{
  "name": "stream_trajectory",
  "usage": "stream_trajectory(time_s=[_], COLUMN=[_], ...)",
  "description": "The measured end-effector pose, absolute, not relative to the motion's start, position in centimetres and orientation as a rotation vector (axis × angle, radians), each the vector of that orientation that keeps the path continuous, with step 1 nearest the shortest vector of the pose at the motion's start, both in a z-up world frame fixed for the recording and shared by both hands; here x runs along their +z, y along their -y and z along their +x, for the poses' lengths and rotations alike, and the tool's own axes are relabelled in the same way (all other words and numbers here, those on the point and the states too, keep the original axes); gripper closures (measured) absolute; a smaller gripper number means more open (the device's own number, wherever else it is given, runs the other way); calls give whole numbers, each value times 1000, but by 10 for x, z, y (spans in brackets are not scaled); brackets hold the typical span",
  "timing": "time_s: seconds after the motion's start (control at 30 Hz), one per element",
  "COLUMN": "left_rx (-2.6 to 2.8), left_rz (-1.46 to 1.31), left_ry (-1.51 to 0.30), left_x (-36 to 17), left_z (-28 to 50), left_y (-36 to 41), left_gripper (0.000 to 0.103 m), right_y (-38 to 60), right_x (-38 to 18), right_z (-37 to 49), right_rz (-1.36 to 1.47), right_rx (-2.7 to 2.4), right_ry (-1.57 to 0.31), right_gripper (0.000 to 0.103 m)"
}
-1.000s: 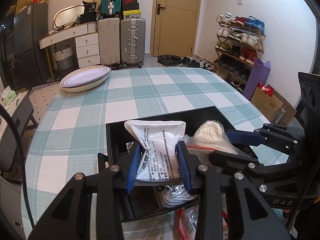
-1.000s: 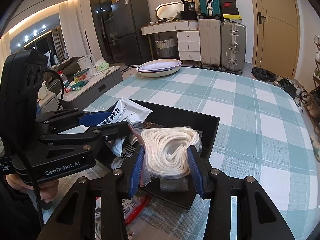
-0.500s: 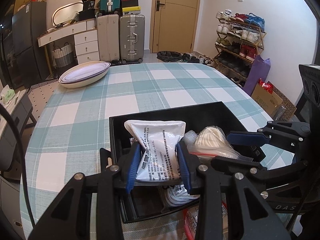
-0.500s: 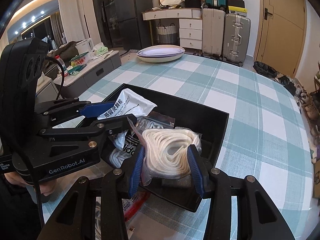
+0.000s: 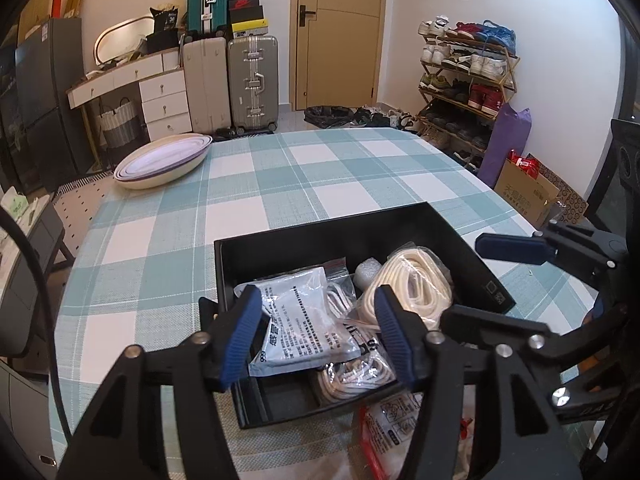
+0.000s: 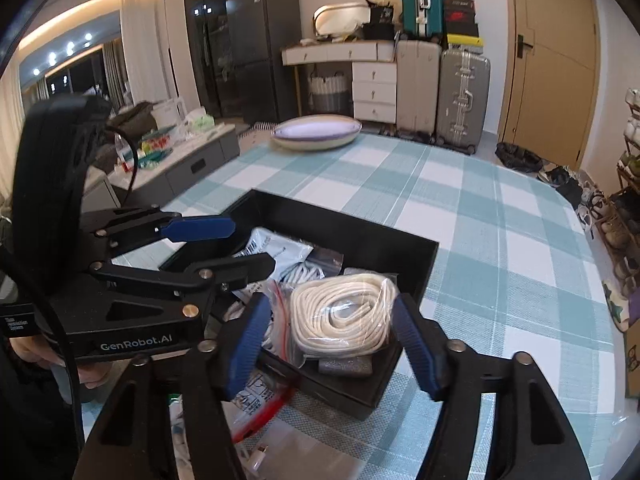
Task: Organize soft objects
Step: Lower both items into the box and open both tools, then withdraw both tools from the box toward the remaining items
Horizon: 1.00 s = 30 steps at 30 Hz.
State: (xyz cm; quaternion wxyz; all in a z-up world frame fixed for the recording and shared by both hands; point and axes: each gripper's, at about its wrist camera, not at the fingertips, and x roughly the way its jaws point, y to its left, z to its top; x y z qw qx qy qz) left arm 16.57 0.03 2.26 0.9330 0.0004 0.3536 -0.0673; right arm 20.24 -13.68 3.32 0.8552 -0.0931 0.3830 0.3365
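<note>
Above the black bin, both tools: two hand-held grippers hang over the near end of one open box.
Left gripper [image 5: 316, 336]: jaws spread wide, gripping nothing; the white printed pouch [image 5: 304, 328] lies loose between and below its blue pads.
Right gripper [image 6: 336, 344]: jaws also parted, released; the bagged coil of white rope [image 6: 344, 316] sits between the pads, apparently untouched.
Black bin [image 5: 320, 236]: holds the pouch on the left, the rope coil on the right, more bagged cords beneath; far half looks bare.
Outside the bin: a red-edged plastic packet [image 5: 384, 432] lies on the checked tablecloth [image 5: 256, 184], just beside the near wall.
Doing it well: lift both grippers straight up, pads clear of the plastic, so nothing drags out; then fetch the packet.
</note>
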Motion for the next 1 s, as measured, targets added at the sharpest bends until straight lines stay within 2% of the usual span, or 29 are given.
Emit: stream_trajectory(time_s=[0.07, 0.13, 0.23, 1.0], left_rx=[-141, -140, -133, -136], left_rz=[12, 18, 36, 15], left_ry=[-715, -700, -679, -691], left_x=[28, 33, 41, 29], left_z=[159, 152, 137, 63], left_y=[1, 1, 1, -15], left_gripper=[33, 12, 0, 0], right_y=[147, 158, 174, 204], right_x=[40, 46, 51, 32], right_z=[197, 193, 186, 121], right_rz=[-175, -140, -79, -51], right_rx=[691, 673, 655, 671], right_ry=[-790, -779, -771, -833], right_gripper=[21, 8, 1, 0])
